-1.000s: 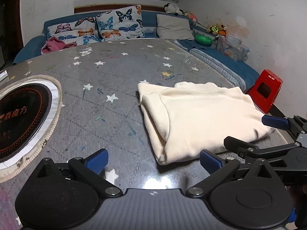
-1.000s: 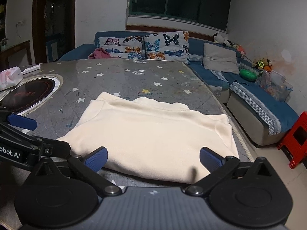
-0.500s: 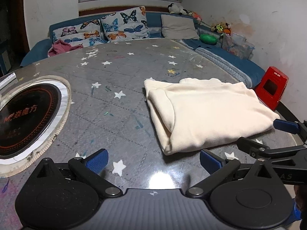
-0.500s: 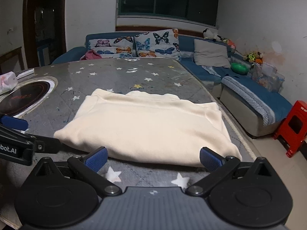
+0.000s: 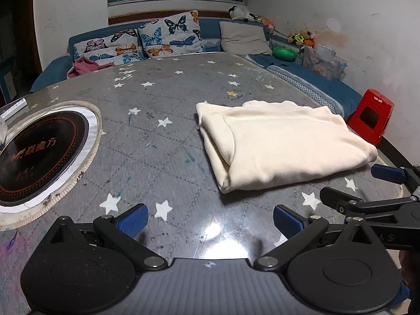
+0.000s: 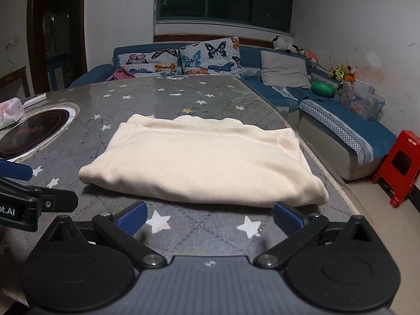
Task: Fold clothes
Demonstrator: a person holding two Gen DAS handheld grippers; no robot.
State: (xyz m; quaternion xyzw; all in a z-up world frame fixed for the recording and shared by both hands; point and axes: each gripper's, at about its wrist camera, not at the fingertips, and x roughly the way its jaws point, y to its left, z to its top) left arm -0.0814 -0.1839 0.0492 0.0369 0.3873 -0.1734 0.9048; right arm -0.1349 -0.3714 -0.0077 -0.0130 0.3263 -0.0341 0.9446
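Observation:
A cream garment [image 5: 281, 141] lies folded into a thick rectangle on the grey star-patterned table [image 5: 157, 141]; the right wrist view shows the garment [image 6: 204, 157] straight ahead. My left gripper [image 5: 210, 219] hangs open over bare table, short of the garment's near left corner, holding nothing. My right gripper [image 6: 208, 218] is open too, just short of the garment's near folded edge, with nothing between its blue pads [image 6: 287, 216]. The right gripper's fingers [image 5: 388, 173] reach into the left wrist view at right.
A round induction hob [image 5: 36, 155] is set into the table at left. A tissue pack [image 6: 10, 111] lies beyond it. A blue sofa [image 6: 341, 120] with butterfly cushions [image 5: 170, 36] wraps the far side. A red stool [image 5: 372, 115] stands on the floor at right.
Both grippers have pulled back toward me from the folded garment, which lay between the right gripper's fingers a second ago. The garment has stayed flat on the table.

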